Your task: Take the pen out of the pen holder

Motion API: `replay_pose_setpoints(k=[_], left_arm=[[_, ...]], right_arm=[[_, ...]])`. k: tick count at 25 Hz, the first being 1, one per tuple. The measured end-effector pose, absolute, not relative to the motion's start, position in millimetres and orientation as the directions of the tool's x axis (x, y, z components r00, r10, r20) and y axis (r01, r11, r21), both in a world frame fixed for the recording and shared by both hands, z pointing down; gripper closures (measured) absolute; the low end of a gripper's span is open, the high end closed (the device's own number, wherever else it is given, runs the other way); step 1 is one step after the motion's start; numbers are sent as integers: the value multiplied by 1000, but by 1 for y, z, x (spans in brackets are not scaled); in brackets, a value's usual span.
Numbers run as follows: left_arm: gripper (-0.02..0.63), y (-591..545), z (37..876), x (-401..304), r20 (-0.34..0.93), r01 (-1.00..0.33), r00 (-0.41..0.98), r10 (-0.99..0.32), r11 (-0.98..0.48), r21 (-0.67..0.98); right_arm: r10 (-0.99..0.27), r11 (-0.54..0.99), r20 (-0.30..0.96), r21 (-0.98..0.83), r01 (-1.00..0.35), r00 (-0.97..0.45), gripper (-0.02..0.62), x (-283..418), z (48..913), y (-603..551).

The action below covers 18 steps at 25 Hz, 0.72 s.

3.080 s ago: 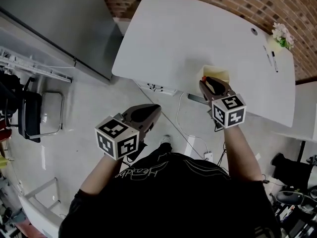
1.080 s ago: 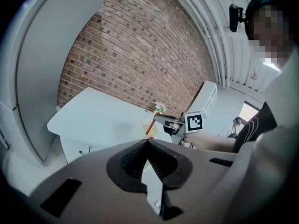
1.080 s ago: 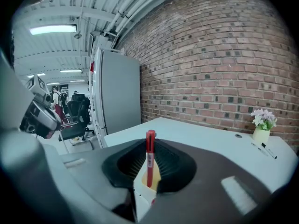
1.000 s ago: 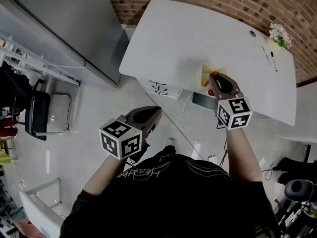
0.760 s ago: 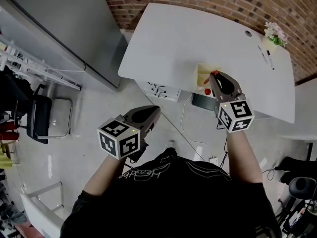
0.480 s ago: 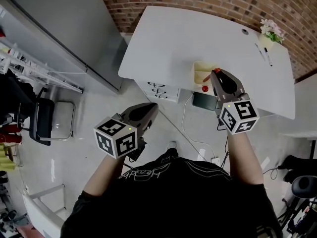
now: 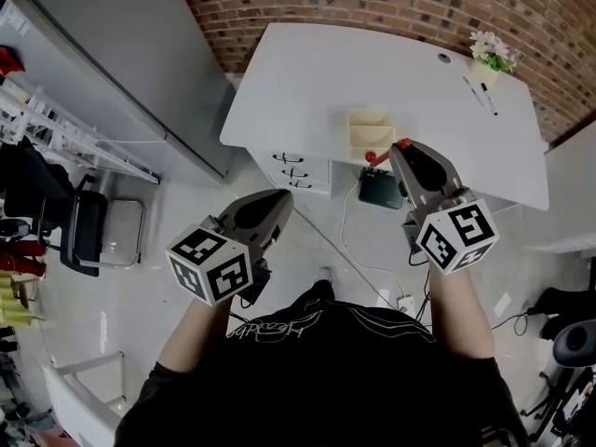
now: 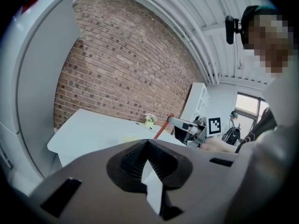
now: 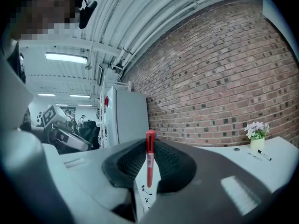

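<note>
A cream pen holder point(image 7: 370, 128) stands near the front edge of the white desk point(image 7: 307, 82). My right gripper point(image 7: 400, 149) hovers just in front of the holder and off the desk edge, shut on a red pen point(image 7: 372, 157). In the right gripper view the red pen point(image 9: 150, 157) stands upright, pinched between the two pads. My left gripper point(image 7: 282, 199) hangs over the floor to the left of the desk, shut with nothing in it. The left gripper view shows its tips point(image 8: 147, 142) touching, and beyond them the right gripper point(image 8: 190, 128) with the pen point(image 8: 161, 128).
A small flower pot point(image 7: 491, 56) and loose markers point(image 7: 484, 92) sit at the desk's far right. A drawer unit point(image 7: 303, 169) and a black box point(image 7: 379, 190) lie under the desk front. A grey cabinet point(image 7: 112, 54) and a chair point(image 7: 56, 222) stand to the left.
The right gripper has lifted the red pen out of the holder and drawn back from it. Both grippers have risen; the left stays shut and empty.
</note>
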<state>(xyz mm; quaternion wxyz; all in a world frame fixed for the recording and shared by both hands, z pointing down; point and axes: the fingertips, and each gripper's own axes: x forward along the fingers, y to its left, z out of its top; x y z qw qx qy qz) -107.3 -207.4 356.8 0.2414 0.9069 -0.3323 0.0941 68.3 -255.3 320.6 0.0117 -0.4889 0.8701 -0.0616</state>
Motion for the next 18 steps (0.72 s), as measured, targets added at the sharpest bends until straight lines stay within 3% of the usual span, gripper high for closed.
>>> replay_pose_setpoints(k=[9, 18], left_arm=[[603, -147, 318, -83, 252, -659, 753, -608, -694, 291], [603, -86, 296, -71, 186, -657, 750, -634, -684, 317]], right_arm=[[-788, 607, 9, -164, -778, -616, 540, 68, 296, -163], [-735, 670, 7, -150, -727, -678, 540, 60, 290, -83]])
